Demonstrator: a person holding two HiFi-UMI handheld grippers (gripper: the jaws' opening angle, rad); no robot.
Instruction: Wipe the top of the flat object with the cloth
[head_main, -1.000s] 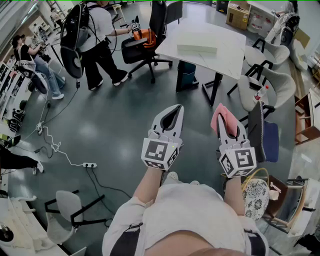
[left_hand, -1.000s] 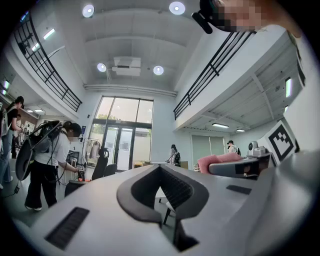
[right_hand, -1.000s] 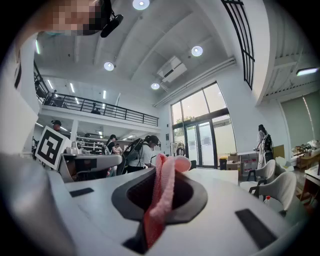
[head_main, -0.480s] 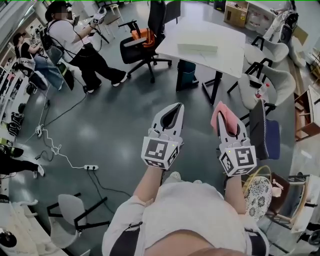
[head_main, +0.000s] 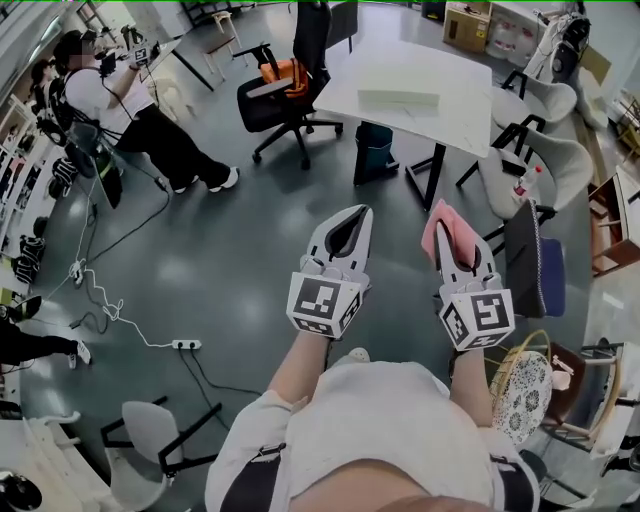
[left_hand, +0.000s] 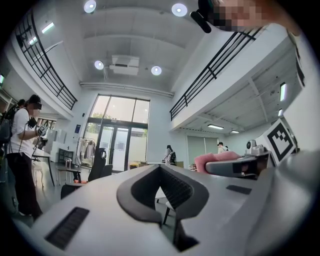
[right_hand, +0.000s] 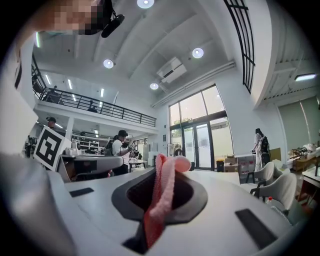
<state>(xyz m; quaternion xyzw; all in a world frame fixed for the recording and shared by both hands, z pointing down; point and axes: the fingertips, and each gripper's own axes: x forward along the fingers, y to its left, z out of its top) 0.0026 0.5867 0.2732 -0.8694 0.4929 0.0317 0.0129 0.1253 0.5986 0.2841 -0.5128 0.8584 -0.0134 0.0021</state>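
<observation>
A flat white object (head_main: 398, 98) lies on the white table (head_main: 450, 125) far ahead in the head view. Both grippers are held up in the air well short of it, over the grey floor. My right gripper (head_main: 453, 238) is shut on a pink cloth (head_main: 447, 232); in the right gripper view the cloth (right_hand: 162, 195) is pinched between the jaws and sticks out past the right gripper's tips (right_hand: 166, 172). My left gripper (head_main: 347, 222) is shut with nothing in it, as the left gripper view (left_hand: 160, 170) also shows.
A black office chair (head_main: 290, 85) stands left of the table, white chairs (head_main: 530, 160) to its right, and a dark chair (head_main: 530, 270) beside my right gripper. A person (head_main: 120, 115) stands at the far left. A power strip (head_main: 185, 344) with cables lies on the floor.
The person at the back has walked leftward across the floor. Both my grippers are almost where they were, the right one with the cloth throughout.
</observation>
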